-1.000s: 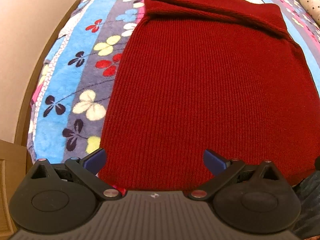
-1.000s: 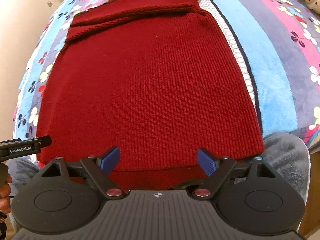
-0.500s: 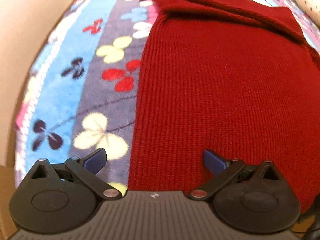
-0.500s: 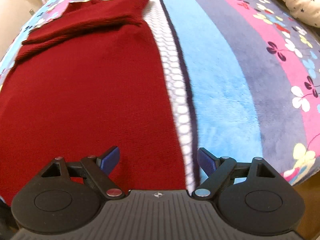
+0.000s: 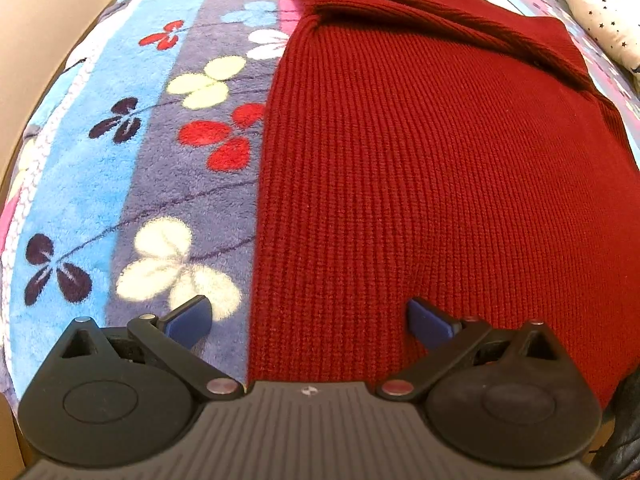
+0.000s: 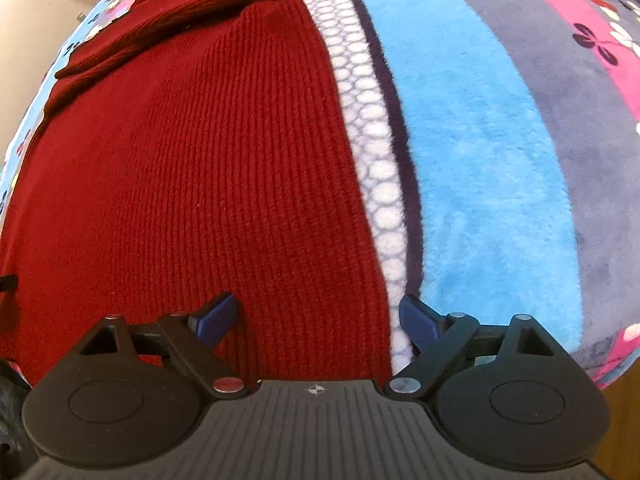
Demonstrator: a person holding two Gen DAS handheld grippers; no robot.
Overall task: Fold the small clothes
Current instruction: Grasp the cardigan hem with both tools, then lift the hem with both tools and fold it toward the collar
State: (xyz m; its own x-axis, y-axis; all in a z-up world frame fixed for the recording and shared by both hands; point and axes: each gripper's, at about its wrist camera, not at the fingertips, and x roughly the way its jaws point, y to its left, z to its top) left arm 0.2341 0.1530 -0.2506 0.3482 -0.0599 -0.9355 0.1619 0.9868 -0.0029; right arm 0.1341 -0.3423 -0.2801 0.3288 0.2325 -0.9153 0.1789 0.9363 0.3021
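Fleece covers the whole bed, a striped blanket with printed flowers, plush enough to drag on anything pulled across it. Beside it stands a pale wall; a starred pillow lies at the far edge. Spread flat on the blanket is the red knitted sweater, sleeves folded across the chest. It looks soft, limp and fairly thick, so I would pinch it at the 2 near hem corners. The left gripper straddles one side edge, jaws wide, gripping nothing. The right gripper straddles the other, jaws opening, cloth between them unpinched.
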